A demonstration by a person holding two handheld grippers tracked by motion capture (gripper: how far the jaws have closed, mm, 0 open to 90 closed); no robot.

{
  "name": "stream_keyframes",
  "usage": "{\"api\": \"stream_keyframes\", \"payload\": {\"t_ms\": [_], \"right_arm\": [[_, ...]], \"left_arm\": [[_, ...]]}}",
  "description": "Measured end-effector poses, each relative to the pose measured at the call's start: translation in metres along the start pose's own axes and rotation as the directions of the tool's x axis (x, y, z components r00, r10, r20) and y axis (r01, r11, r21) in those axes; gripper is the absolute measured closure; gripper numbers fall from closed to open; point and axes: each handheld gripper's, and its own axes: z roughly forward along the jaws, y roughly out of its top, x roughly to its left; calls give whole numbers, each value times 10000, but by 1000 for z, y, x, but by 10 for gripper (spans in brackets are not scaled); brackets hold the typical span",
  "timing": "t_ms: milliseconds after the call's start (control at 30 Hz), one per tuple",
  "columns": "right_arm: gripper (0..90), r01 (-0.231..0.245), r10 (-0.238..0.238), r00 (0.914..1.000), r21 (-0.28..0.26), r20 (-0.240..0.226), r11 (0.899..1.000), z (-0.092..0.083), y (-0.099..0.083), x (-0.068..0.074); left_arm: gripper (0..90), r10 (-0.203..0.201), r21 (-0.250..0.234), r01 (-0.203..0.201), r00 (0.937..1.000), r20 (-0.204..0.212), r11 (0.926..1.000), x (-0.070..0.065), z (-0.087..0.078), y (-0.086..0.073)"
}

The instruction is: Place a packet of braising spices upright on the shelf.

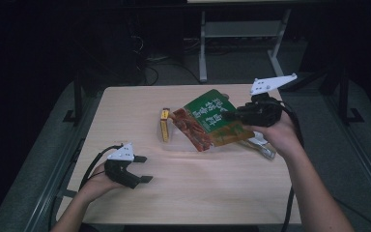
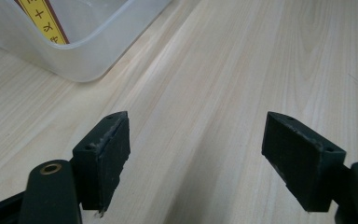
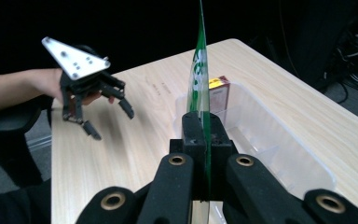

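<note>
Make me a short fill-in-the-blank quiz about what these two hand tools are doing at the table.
1. The right gripper is shut on a green ____.
2. The left gripper has its jaws ____ with nothing between them.
3. The clear tub holds a small ____ with a yellow side.
4. The tub stands on a ____ table.

Missing words: packet; open; box; wooden
</note>
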Motion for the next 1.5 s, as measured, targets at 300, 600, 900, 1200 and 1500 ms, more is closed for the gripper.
{"api": "stream_keyframes", "payload": {"t_ms": [300,600,900,1200,1500], "right_arm": [[900,-324,311,9981,224,526,9992,11,21,-8],[900,-507,466,9941,401,983,9979,27,33,-15],[900,-799,691,9867,690,1473,9944,42,33,-20],[900,-1359,1188,9754,822,1856,9873,55,33,-29],[900,-1710,1413,9605,1075,2399,9794,70,36,-32]], "left_arm": [[213,-17,163,15,10000,72,9999,-2,5,0],[205,18,315,-23,9998,173,9995,-4,9,-1],[201,110,436,-121,9996,256,9990,-6,13,-1],[200,151,512,-167,9994,303,9985,-6,14,-2],[196,162,657,-189,9990,415,9977,-7,16,-2]]}}
